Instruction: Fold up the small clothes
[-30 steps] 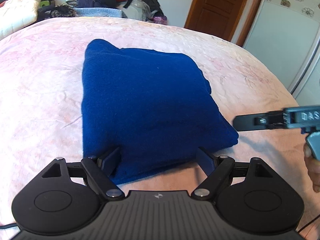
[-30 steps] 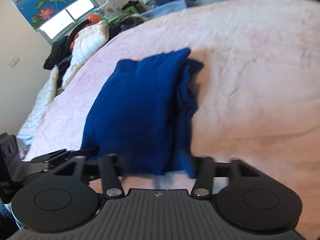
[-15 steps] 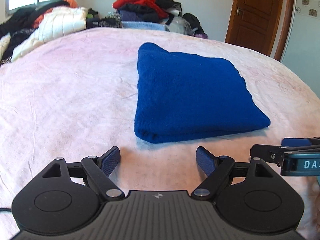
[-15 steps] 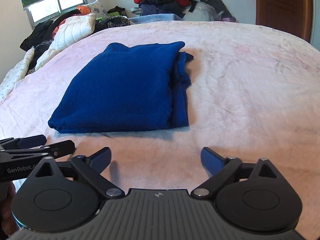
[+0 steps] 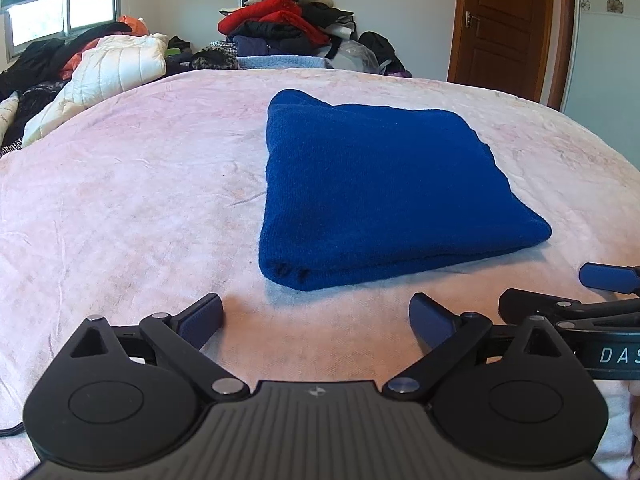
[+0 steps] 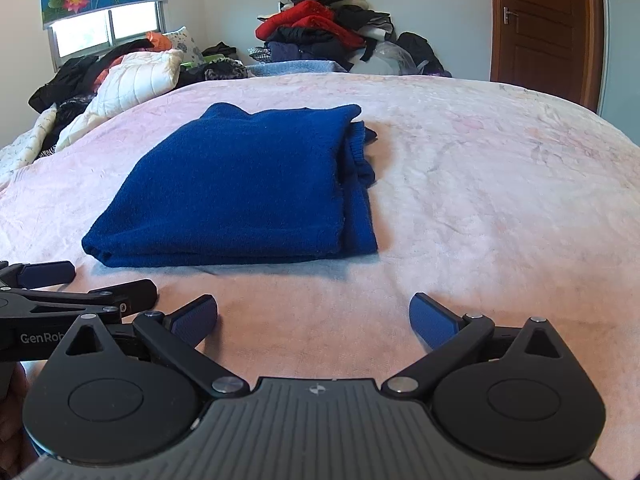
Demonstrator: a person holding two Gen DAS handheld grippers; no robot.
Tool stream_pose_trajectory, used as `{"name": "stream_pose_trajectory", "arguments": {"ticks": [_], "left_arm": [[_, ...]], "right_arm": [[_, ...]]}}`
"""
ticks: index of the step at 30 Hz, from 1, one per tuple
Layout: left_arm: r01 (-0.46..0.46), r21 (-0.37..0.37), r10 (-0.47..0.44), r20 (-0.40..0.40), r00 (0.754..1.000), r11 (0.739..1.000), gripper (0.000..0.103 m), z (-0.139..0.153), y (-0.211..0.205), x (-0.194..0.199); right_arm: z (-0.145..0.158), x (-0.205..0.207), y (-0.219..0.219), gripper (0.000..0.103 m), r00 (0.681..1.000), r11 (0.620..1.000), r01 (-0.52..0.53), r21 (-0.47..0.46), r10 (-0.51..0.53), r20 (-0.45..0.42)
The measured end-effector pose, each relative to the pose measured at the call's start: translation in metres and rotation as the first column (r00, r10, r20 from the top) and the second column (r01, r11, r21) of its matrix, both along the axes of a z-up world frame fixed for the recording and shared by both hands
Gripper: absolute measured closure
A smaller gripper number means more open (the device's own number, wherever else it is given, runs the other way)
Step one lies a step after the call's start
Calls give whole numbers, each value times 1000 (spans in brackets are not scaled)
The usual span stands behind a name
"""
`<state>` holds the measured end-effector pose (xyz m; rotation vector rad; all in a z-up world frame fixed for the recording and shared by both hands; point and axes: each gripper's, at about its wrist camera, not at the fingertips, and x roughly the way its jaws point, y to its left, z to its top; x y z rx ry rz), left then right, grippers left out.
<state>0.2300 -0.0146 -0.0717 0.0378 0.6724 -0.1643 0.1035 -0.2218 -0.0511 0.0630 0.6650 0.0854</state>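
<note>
A dark blue knit garment [image 5: 384, 188] lies folded into a flat rectangle on the pink bed cover [image 5: 132, 200]. It also shows in the right wrist view [image 6: 248, 188], with loose edges along its right side. My left gripper [image 5: 316, 316] is open and empty, just short of the garment's near edge. My right gripper [image 6: 314, 318] is open and empty, also short of the near edge. Each gripper shows at the side of the other's view: the right one in the left wrist view [image 5: 600, 292], the left one in the right wrist view [image 6: 76, 284].
A heap of clothes [image 5: 288, 28] is piled beyond the far end of the bed. A white quilted jacket [image 5: 120, 68] and dark clothes lie at the far left. A wooden door [image 5: 508, 24] stands at the right.
Both grippers have let go of the garment and drawn back toward me. The folded garment stays flat on the bed.
</note>
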Motion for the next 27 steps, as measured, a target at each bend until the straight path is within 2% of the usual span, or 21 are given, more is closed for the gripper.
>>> {"name": "stream_pose_trajectory", "arguments": {"ticks": [10,17,27], "left_arm": [[-17,-2,17,2,1000,1000,1,-1,3,-5],[-14,-7,14,1,1000,1000,0,-1,3,-3],[-16,-13,16,1,1000,1000,0,-1,5,-4]], "right_arm": [[0,-6,-9,3,1000,998,12,67,-13,19],[-2,-2,2,2,1000,1000,6,-8,-6,3],[-2,-1,3,3,1000,1000,7,-22,-7,-1]]}}
